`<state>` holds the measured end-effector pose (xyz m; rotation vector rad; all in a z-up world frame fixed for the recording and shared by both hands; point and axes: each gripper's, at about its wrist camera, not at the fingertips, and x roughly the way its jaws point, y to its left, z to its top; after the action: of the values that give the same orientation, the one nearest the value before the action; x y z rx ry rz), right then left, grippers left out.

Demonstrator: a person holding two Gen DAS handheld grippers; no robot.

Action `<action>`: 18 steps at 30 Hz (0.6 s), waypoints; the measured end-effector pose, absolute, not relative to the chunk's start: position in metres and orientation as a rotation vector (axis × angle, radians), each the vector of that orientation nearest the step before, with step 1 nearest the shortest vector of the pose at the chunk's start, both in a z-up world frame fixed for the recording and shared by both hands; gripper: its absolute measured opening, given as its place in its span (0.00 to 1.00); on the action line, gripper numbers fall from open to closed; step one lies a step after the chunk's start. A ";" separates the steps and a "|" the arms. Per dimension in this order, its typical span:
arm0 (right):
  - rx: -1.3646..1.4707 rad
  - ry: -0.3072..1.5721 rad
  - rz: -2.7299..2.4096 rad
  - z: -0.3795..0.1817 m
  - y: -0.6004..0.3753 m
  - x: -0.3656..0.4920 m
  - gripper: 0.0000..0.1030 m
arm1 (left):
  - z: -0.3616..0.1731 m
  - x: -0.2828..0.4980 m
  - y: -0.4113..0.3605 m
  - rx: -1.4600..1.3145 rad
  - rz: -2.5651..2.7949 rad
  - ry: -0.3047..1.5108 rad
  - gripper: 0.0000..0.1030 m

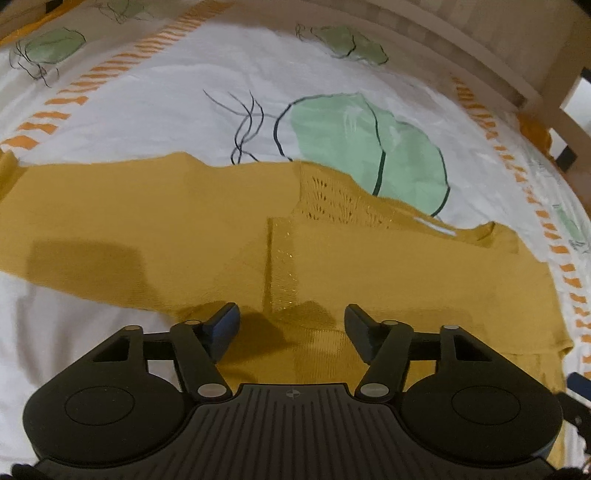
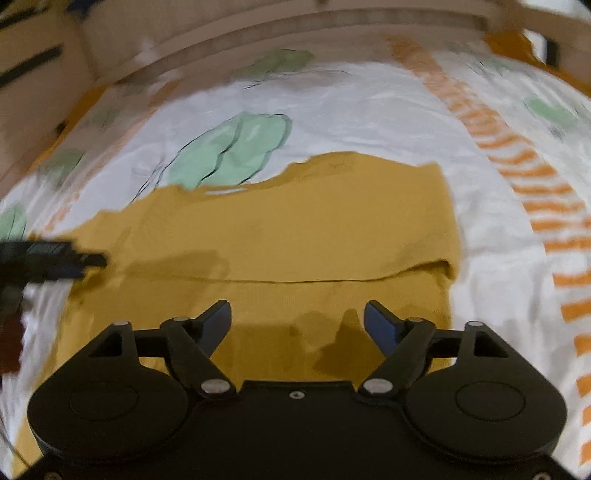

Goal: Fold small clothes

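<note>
A mustard-yellow knit garment [image 1: 184,229] lies spread flat on a white bed sheet [image 1: 166,110] printed with green leaves. It has an openwork lace panel [image 1: 332,195] and a small white label [image 1: 436,226] near its far edge. My left gripper [image 1: 291,321] is open and empty, just above the garment's near part. In the right wrist view the garment [image 2: 295,229] shows a folded layer with a straight edge [image 2: 295,281] across it. My right gripper [image 2: 297,317] is open and empty above the near layer. The left gripper [image 2: 55,258] shows at the left edge there.
A wooden bed frame [image 1: 480,48] curves round the far side; it also shows in the right wrist view [image 2: 258,33]. Orange dashed stripes [image 2: 535,177] run along the sheet at the right. The right wrist view is blurred by motion.
</note>
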<state>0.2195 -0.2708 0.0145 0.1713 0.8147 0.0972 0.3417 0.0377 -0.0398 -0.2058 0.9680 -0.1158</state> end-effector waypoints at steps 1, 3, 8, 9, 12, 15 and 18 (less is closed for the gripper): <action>0.138 0.802 0.104 0.016 -0.267 0.217 0.83 | -0.043 0.344 0.037 -0.215 -0.112 0.975 0.59; 0.100 0.804 0.125 0.015 -0.262 0.214 0.83 | -0.046 0.345 0.036 -0.225 -0.109 0.964 0.55; 0.125 0.837 0.181 0.009 -0.256 0.216 0.83 | -0.043 0.347 0.035 -0.214 -0.092 0.908 0.14; 0.120 0.838 0.186 0.008 -0.255 0.216 0.83 | -0.043 0.346 0.037 -0.218 -0.088 0.889 0.09; 0.127 0.843 0.198 0.006 -0.254 0.215 0.83 | -0.042 0.348 0.044 -0.217 -0.047 0.875 0.04; 0.121 0.848 0.192 0.004 -0.254 0.214 0.83 | -0.044 0.351 0.047 -0.181 -0.017 0.892 0.05; 0.113 0.855 0.185 0.002 -0.252 0.215 0.83 | -0.046 0.352 0.052 -0.205 -0.024 0.903 0.08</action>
<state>0.2146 -0.2522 0.0024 0.1127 0.8555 0.1853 0.3517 0.0524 -0.0456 -0.2047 0.9034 -0.0237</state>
